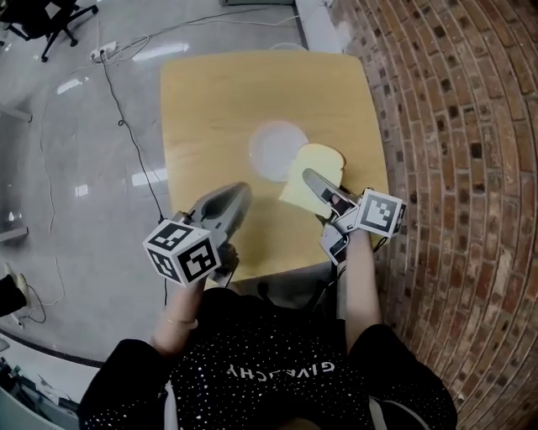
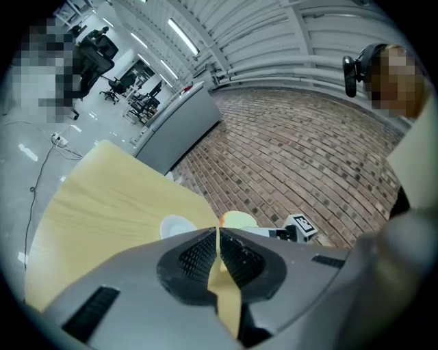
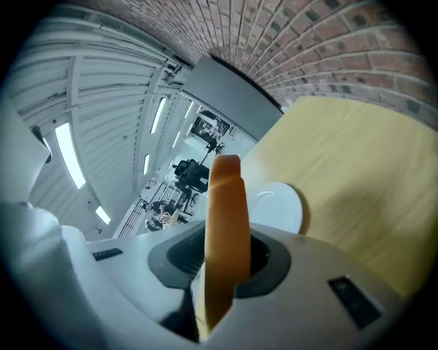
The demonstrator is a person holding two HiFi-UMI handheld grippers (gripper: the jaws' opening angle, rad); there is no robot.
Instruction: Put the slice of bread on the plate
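A slice of bread [image 1: 324, 159] hangs over the yellow table [image 1: 218, 101], just right of the white plate [image 1: 271, 151] and overlapping its rim. My right gripper [image 1: 309, 175] is shut on the slice's near part. In the right gripper view the bread [image 3: 226, 198] stands edge-on between the jaws, with the plate [image 3: 282, 208] just behind it. My left gripper [image 1: 242, 191] hovers over the table's near left part, shut and holding nothing. From the left gripper view its tips [image 2: 217, 236] touch, and the plate [image 2: 175, 225] and bread [image 2: 238, 220] lie beyond.
A brick floor [image 1: 454, 126] runs along the table's right side. Grey floor with a cable [image 1: 126, 126] and an office chair [image 1: 50, 21] lies to the left. The table's near edge [image 1: 277, 270] is just in front of the person.
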